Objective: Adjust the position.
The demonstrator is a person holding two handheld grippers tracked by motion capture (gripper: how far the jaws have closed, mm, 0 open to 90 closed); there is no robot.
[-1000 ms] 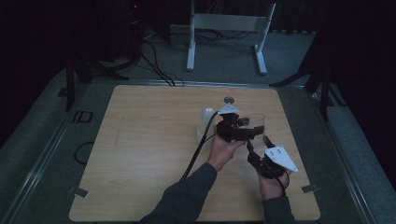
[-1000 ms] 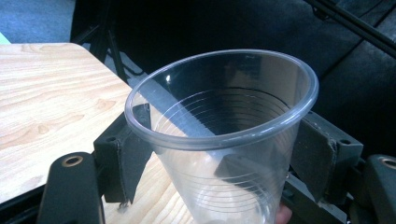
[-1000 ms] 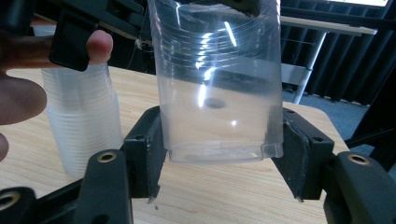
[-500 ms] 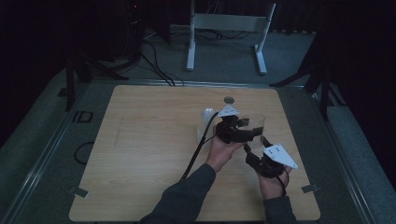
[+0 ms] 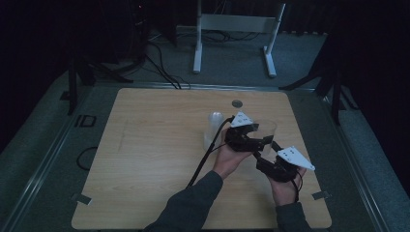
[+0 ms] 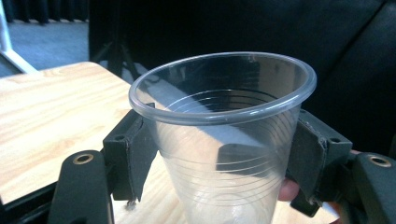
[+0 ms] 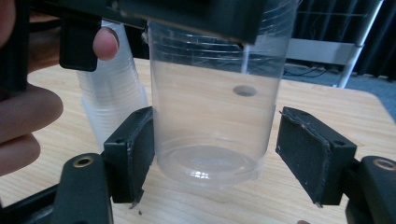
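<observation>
On the worktop [image 5: 145,159] in the high view, a clear cup [image 5: 263,133] sits right of centre, with the left gripper [image 5: 249,140] wrapped round its upper part and the right gripper [image 5: 270,162] just below and nearer the person. A stack [image 5: 214,128] of more cups stands just left of it, and there's a small dark spot [image 5: 237,103] on the wood further back.

Left gripper view: the cup [image 6: 224,140] stands upright between the fingers [image 6: 133,158], rim above them, and both pads press on its wall just under the rim. They've just been closing and now they've clearly got hold of it.

Right gripper view: same cup [image 7: 210,126], seen low down near its base. The right fingers [image 7: 310,156] have just been opening; the one on the right of the picture is well clear of the wall, the other one is right up against it, maybe touching, but nothing's squeezed, so the right isn't holding it. The left gripper [image 7: 187,18] shows across the top, clamped on the upper part. The stack [image 7: 114,98] sits behind, to the left.

So I'd say it's a handover: the cup's long axis is vertical, left has the top end, right is loose round the bottom. Whatever comes next, it's the left hand that carries it; the right just needs to back straight off without clipping the base.
</observation>
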